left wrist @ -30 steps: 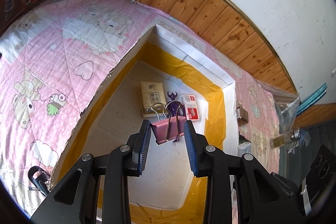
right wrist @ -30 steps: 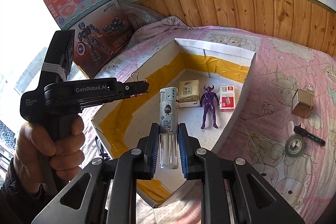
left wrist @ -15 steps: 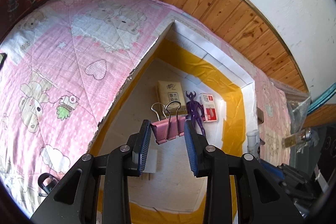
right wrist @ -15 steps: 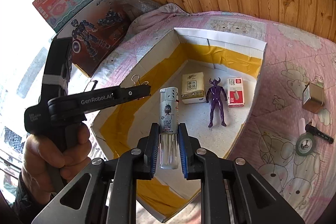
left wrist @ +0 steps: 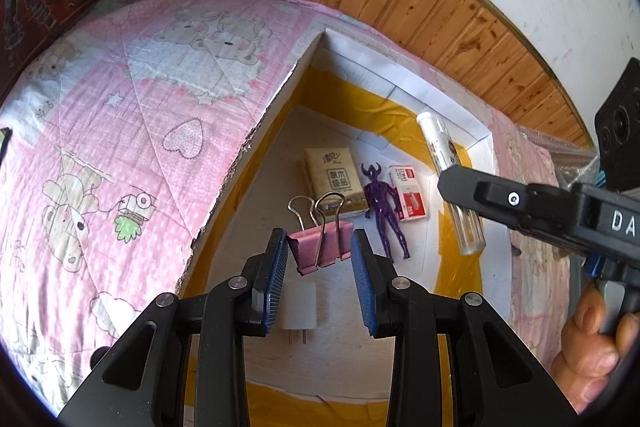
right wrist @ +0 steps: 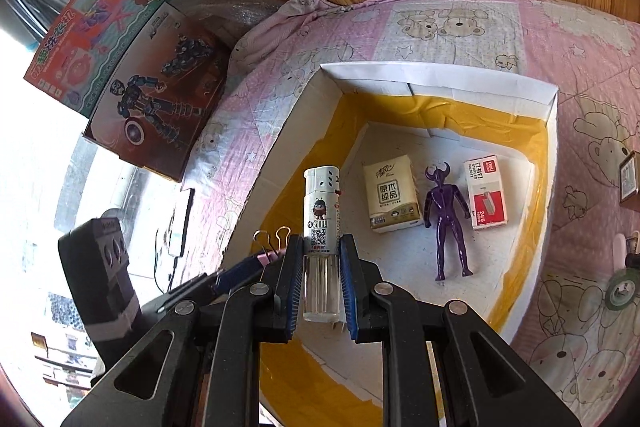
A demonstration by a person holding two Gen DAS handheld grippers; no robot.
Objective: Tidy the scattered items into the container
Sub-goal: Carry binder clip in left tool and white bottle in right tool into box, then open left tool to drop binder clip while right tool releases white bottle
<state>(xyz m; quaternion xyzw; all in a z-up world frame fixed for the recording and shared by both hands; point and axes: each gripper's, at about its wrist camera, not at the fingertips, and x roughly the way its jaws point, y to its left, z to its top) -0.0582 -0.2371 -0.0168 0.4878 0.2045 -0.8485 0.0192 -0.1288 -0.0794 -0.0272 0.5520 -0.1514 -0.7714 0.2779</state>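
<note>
Pink cartoon-bear quilt (left wrist: 132, 131) backs the left wrist view, where the left gripper (left wrist: 319, 259) pinches a pink metal binder clip with wire handles (left wrist: 320, 243) above the white cardboard box with yellow-taped walls (left wrist: 400, 87), over a white plug adapter (left wrist: 298, 311), tan tissue pack (left wrist: 334, 179), purple horned figurine (left wrist: 384, 211) and red-white staple box (left wrist: 410, 195). Right wrist view: right gripper (right wrist: 320, 279) clenched on a white-capped clear-bodied lighter (right wrist: 320, 223) over the box's near corner (right wrist: 280, 187). Risk: both tools crowd together there, so a bump could knock the lightly-held clip outside the box.
</note>
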